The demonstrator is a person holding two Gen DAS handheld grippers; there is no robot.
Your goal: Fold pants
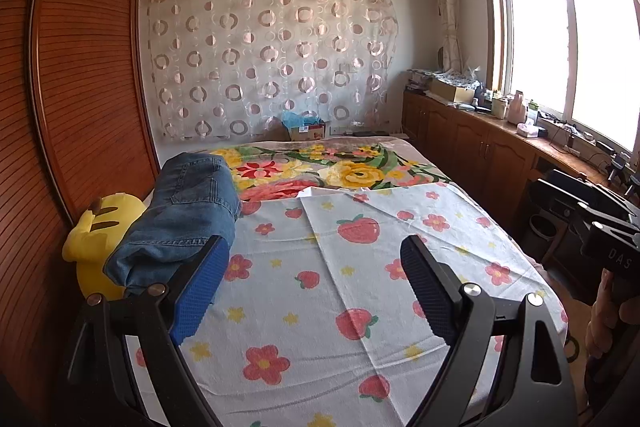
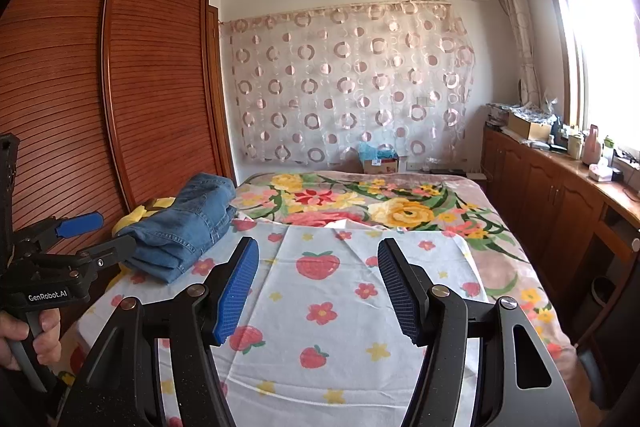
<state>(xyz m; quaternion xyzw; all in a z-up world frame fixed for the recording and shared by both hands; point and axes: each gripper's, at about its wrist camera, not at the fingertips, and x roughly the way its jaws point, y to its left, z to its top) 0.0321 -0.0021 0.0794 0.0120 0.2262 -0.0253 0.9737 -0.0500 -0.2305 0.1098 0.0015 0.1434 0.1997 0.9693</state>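
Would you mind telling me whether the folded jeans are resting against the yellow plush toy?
Touching. In the left wrist view the folded jeans lie directly over the yellow plush toy, covering its near side with no gap showing.

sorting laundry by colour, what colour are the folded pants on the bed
Blue denim pants, clearest in the right wrist view.

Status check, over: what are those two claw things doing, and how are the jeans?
Left gripper open, empty. Right gripper open, empty. Jeans folded, resting on yellow plush toy at bed's left edge. Strawberry sheet bare ahead.
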